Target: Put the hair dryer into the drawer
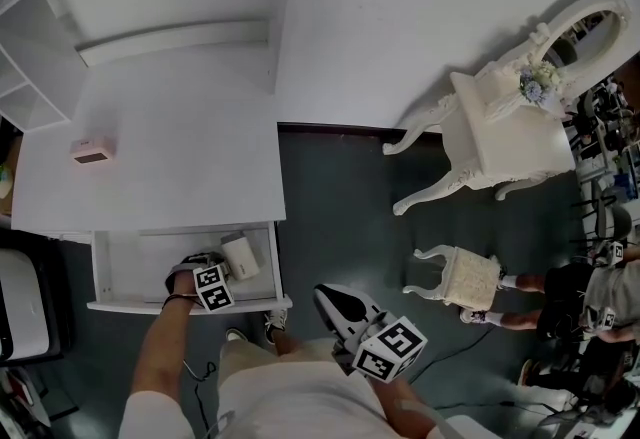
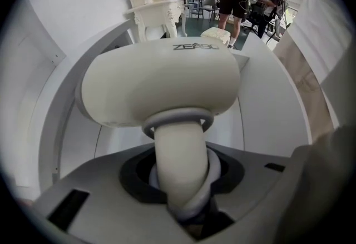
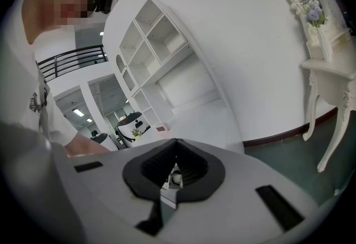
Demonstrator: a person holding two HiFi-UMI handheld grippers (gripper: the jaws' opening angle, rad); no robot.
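Observation:
The cream hair dryer [image 1: 240, 255] hangs inside the open white drawer [image 1: 185, 305], near its right end. My left gripper [image 1: 210, 287] points steeply down over the drawer and is shut on the dryer's handle [image 2: 181, 165]. In the left gripper view the dryer's body [image 2: 161, 81] fills the middle, with the drawer's white wall [image 2: 61, 115] curving around it. My right gripper [image 1: 335, 302] is held in front of the person's body, right of the drawer and apart from it. Its jaws [image 3: 173, 173] are shut with nothing between them.
A small pink box [image 1: 90, 150] lies on the white desk top [image 1: 180, 177] above the drawer. A white vanity table [image 1: 510, 127] with a mirror and a white stool [image 1: 465, 277] stand on the dark floor to the right. A person [image 1: 590, 292] stands beyond them. White shelves [image 1: 30, 87] are at the far left.

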